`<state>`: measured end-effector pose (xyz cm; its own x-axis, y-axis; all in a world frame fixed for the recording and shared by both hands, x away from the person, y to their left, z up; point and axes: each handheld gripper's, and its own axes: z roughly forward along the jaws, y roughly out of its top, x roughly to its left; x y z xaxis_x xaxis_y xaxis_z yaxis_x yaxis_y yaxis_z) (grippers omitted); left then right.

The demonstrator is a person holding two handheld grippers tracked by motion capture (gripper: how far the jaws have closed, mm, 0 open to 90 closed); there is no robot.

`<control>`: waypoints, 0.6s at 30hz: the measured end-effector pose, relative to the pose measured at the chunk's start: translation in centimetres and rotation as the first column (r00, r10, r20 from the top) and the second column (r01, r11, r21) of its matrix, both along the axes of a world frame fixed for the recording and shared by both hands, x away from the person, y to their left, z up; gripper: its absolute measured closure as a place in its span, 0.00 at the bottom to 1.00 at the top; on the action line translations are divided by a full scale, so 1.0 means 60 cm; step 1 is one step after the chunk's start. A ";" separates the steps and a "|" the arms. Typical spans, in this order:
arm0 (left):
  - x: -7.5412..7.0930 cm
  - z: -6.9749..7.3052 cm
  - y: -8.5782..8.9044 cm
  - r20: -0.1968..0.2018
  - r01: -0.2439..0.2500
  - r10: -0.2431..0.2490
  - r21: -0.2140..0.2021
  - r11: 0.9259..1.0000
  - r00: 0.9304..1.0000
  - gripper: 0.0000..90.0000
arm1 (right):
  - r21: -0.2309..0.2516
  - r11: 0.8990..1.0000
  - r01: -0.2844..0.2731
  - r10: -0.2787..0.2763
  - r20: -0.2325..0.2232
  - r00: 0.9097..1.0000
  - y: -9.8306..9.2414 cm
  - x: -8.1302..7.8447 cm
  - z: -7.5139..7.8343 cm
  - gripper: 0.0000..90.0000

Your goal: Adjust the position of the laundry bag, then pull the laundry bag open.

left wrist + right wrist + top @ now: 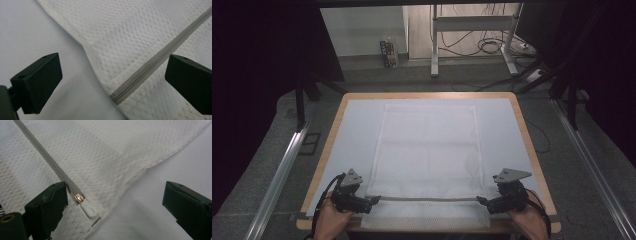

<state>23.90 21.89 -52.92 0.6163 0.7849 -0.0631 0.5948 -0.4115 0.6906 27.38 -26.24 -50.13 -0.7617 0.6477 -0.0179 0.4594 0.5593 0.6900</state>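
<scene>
The left gripper [376, 199] sits in the lower left of the high view with its jaws spread wide and nothing pinched between them; in its own view the two black jaws stand at either edge of the frame, the end of the grey zipper [140, 75] lying on the cloth between them. The right gripper [480, 201] in the lower right mirrors it, jaws also apart and empty, and its own view shows the white zipper pull [89, 210] with its metal slider just beside the left-hand jaw (close, though whether they touch I cannot tell).

Both point inward at the two ends of the zipper, which reads as a way to keep the line taut and straight along the near edge. With both sets of jaws wide, I judge the cloth is lying free for the moment.

The white mesh laundry bag [429, 150] lies flat and smoothed in the middle of the frame, its zipper running level across the bottom. It rests on a pale sheet [357, 130] covering the wooden-edged table [332, 135], presumably to give a clean, even surface.
</scene>
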 end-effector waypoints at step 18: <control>-0.001 -0.004 -0.007 0.020 0.025 -0.026 0.040 0.999 0.999 0.01 | 0.029 0.999 -0.012 0.013 -0.021 1.000 -0.001 -0.008 -0.008 0.00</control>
<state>23.82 21.48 -53.13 0.6369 0.7707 -0.0195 0.5699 -0.4536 0.6851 26.91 -26.30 -50.60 -0.7698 0.6380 0.0175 0.4675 0.5449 0.6961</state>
